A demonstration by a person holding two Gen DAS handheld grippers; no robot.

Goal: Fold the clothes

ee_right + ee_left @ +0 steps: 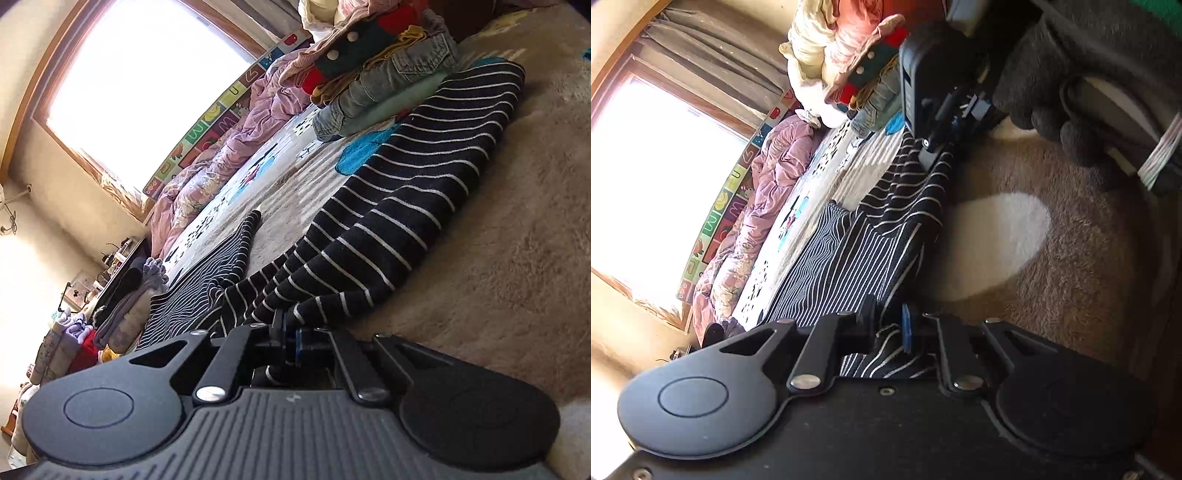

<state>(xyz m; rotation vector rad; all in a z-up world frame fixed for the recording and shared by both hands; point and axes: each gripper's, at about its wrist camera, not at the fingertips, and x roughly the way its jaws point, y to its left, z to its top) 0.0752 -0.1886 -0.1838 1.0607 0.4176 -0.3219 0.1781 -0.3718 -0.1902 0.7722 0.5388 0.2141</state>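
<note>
Both grippers pinch the black striped sweater (pixel 406 192). The right gripper (pixel 291 338) clamps a bunched edge, the garment's length running ahead of its jaws across the beige blanket (pixel 509 258). The left gripper (pixel 890 332) bites the opposite edge.

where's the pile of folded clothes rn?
In the right wrist view the folded clothes pile sits top centre on the carpet, just beyond the far end of the striped sweater, beside the purple blanket.

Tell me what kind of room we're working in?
Most likely a bedroom: a plush blanket covers the surface, a rumpled purple quilt lies by the window, and folded clothes are piled nearby.
</note>
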